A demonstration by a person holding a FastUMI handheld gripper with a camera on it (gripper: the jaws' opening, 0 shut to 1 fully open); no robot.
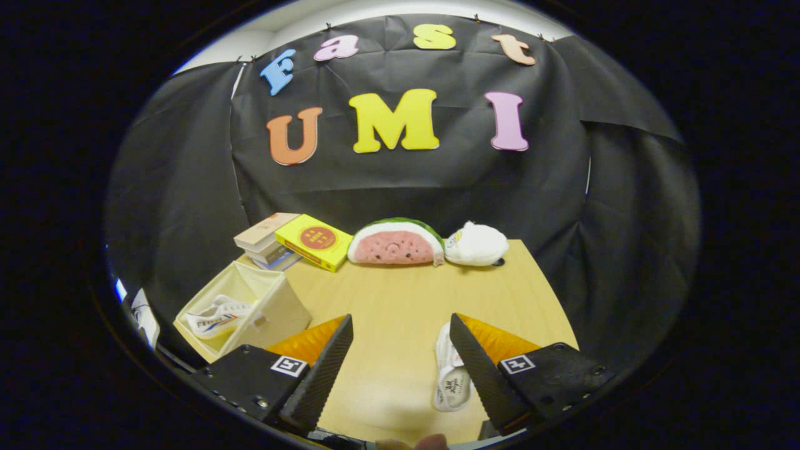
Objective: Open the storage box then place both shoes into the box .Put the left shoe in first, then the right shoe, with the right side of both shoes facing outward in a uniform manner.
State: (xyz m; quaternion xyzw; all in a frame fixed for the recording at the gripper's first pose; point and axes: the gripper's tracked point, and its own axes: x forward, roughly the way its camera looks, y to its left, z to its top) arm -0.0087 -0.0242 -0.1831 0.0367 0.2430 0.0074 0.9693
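Gripper (400,350): fingers being held wide apart, nothing clasped betw. them. Storage box (284,306): open, sitting at table (400,294) edge, just beyond one finger; one white shoe (215,315) lying inside. 2nd white shoe (451,378): lying on table, right beside inner face of other finger, partly hidden by it. Far side of table: books (265,240), yellow box (315,240), watermelon plush (395,242), white plush (476,244) being kept in a row

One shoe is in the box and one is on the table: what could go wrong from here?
1. The gripper is open with the second shoe against one of the jaws, not centred, so a grasp may slip.
2. The first shoe fills much of the storage box, so the second could jam.
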